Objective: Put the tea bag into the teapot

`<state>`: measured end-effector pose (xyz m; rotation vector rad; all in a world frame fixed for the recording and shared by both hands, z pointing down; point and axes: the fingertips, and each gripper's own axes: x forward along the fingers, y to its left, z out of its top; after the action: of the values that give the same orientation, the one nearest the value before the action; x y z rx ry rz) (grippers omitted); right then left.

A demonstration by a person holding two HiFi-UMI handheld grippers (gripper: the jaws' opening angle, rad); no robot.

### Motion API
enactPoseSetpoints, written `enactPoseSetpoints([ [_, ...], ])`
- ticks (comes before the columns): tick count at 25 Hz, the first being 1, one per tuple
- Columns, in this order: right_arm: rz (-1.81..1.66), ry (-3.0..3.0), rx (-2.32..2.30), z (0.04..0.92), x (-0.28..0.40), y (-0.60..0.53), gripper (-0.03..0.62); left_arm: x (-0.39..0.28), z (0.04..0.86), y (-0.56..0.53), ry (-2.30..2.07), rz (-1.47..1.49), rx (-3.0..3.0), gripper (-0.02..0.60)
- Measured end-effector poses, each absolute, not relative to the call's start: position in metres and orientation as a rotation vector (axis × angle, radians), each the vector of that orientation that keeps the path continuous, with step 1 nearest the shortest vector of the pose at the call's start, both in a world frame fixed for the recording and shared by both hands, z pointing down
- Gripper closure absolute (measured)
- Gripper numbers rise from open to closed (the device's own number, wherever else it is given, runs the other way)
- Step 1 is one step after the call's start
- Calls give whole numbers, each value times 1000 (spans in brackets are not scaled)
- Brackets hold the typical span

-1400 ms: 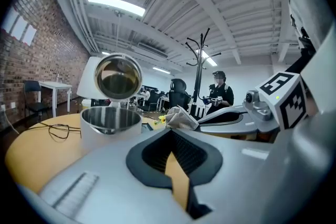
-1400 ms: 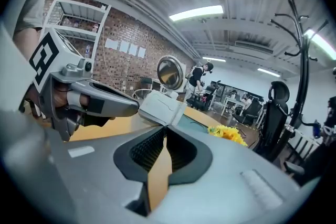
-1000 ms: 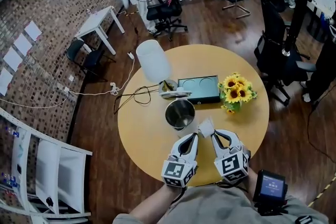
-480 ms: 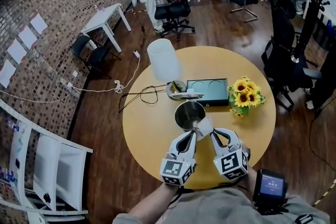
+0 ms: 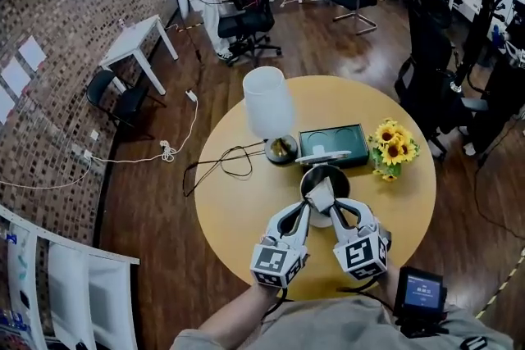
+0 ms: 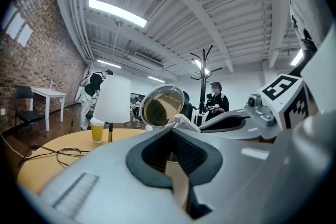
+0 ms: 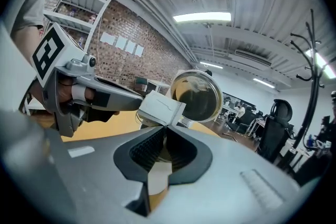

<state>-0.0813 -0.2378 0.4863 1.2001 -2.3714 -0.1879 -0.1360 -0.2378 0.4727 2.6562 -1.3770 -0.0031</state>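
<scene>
Open office with a brick wall on the left, wooden floor, people at desks far back. In the middle, a round wooden table (image 5: 238, 209). On it: a white lamp (image 5: 267, 101), a dark green tray (image 5: 332, 141) just right of the lamp's base, sunflowers (image 5: 391, 150) near the right edge, a black cable trailing off to the left. Just in front of the tray, a metal teapot (image 5: 324, 180), lid off, mouth open. Over that mouth, pinched from both sides, the tea bag (image 5: 321, 196), a white paper packet. On its left edge, the left tongs (image 5: 308, 208), jaws closed on the paper. On its right edge, the right tongs (image 5: 332, 208), likewise closed tight on the packet. Both pairs side by side, tips nearly meeting.
</scene>
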Motion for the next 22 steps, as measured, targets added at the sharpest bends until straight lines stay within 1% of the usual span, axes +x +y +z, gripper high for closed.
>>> enactPoseSetpoints([
  [6,-172,-2270,1313,486,-96,-239,566,-154,470,-244,-1231,-24,2713,589],
  [13,-193,-2202,1354,482,-90,-237,566,-152,468,-247,-1175,-50,2734,588],
  [22,-230,-2130,1231,491,-81,-258,566,-151,471,-256,-1211,-73,2705,588],
])
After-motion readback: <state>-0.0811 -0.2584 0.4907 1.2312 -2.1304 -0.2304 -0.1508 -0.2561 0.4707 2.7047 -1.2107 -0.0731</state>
